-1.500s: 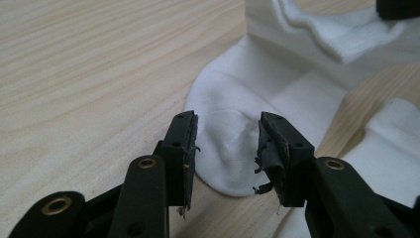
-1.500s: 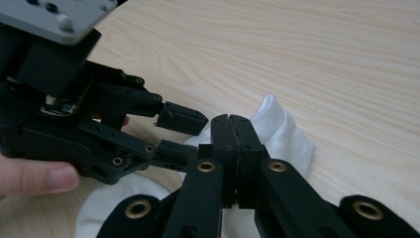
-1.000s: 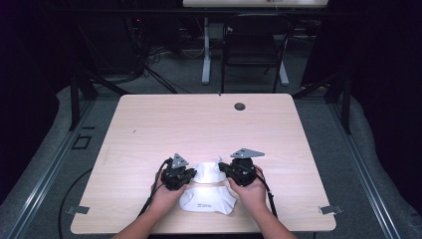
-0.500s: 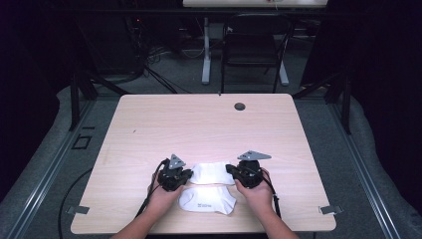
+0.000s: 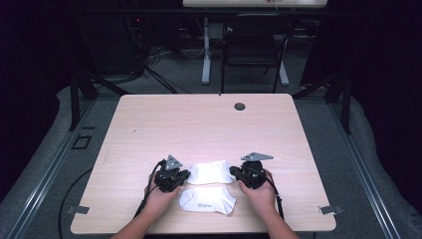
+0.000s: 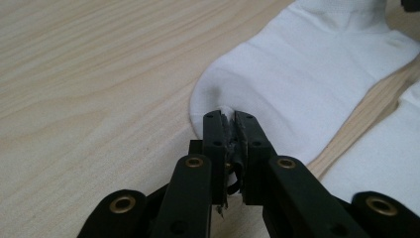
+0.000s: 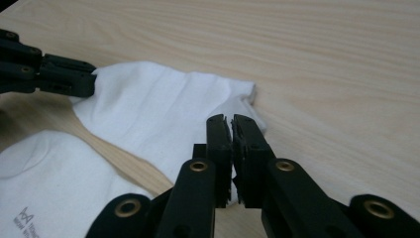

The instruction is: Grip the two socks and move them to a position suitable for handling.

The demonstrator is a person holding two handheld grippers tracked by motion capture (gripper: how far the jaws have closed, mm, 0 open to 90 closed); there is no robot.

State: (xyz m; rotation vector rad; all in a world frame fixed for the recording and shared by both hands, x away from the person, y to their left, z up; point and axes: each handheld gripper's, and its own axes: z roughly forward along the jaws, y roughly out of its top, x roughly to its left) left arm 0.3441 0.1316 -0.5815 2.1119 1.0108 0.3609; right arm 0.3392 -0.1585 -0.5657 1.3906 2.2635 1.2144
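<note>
Two white socks lie near the table's front edge. The farther sock (image 5: 209,172) is stretched flat between my two grippers. My left gripper (image 5: 185,175) is shut on its rounded end (image 6: 229,116), with cloth pinched between the jaws. My right gripper (image 5: 234,173) is shut on the sock's other end (image 7: 231,121). The nearer sock (image 5: 208,199) lies loose on the wood with a small printed logo (image 7: 27,220), just apart from the held one. In the right gripper view the left gripper (image 7: 91,79) shows at the upper left, on the sock's (image 7: 158,114) far end.
A small round black grommet (image 5: 240,106) sits near the table's back edge. Bare light wood (image 5: 199,129) stretches behind the socks. Beyond the table stand a dark chair (image 5: 254,50) and desk legs. Metal brackets (image 5: 329,209) sit at the front corners.
The grippers have moved apart. The upper sock, bunched over the lower one before, is now pulled out flat and lies just beyond it.
</note>
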